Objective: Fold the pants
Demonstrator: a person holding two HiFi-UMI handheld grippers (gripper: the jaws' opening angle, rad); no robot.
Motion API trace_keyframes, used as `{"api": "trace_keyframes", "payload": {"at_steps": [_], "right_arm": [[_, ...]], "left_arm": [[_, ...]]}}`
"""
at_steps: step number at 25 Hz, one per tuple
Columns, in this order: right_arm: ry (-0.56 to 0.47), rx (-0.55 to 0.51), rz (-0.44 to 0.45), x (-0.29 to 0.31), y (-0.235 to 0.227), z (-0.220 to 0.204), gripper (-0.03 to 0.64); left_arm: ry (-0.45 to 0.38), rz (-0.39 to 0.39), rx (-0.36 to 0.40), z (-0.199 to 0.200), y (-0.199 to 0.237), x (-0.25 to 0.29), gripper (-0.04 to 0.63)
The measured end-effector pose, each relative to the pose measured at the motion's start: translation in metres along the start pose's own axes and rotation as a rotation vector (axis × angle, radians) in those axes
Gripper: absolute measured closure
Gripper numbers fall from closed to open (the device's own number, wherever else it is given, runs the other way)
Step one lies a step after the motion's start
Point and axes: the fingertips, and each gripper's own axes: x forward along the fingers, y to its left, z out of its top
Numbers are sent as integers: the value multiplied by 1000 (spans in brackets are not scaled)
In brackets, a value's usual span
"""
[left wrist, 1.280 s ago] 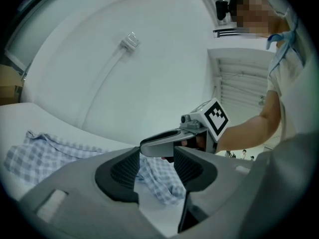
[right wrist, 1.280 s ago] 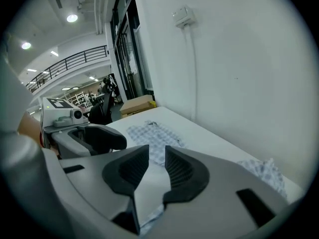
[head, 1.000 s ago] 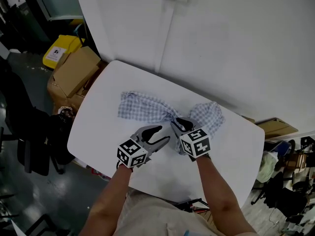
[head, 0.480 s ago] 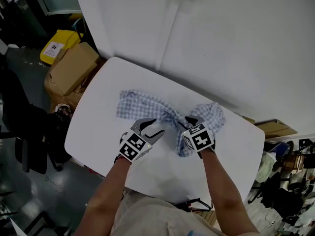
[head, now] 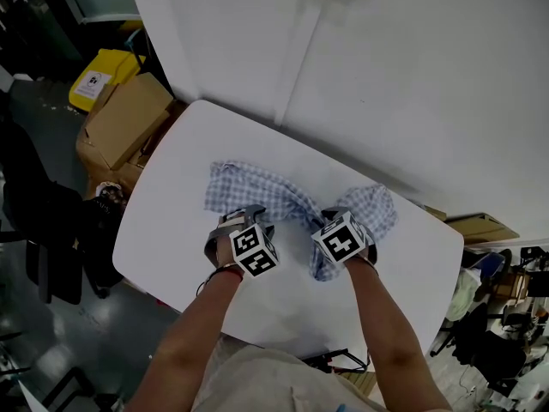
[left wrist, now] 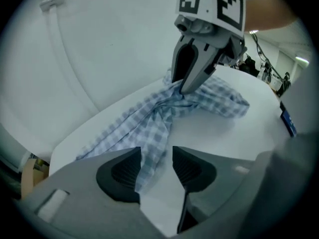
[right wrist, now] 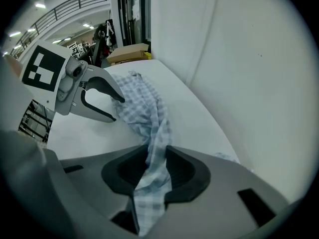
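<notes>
White round-cornered counter [head: 167, 230] against a pale wall. At the right tool [right wrist: 155, 156], jaws have just been closing and pinch the blue-and-white checked cloth pants [head: 257, 191]. The left tool [left wrist: 155, 158] gapes, hem between its jaws, ungripped. Pants bunched mid-counter; folding looks barely begun.

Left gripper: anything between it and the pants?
Nothing. The left gripper view shows an edge of the pants lying between the open jaws of the left gripper, unpinched, on the table.
</notes>
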Motion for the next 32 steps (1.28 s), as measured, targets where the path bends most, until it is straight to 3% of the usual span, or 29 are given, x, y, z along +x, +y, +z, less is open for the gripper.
{"api": "trace_keyframes", "payload": {"at_steps": [7,12,15,17,23,32], "right_arm": [[21,22,0,5,-17,-1,577],[-11,149,53,2,-32,5,583],[-12,170,55,0,-42,7,583],[-13,171,51,-1,-46,10,583],[15,135,118,2,-31,19,584],[232,-33,316,18,35,6,588]], "left_arm": [[50,-46,6,-3,2,9,418],[43,-81,-84,-10,4,11,553],[43,-126,-110,-15,6,9,557],[47,-175,-87,-22,2,2,557],[77,-270,-29,-72,-15,-34,557],[82,-346,-104,-123,-69,-74,557]]}}
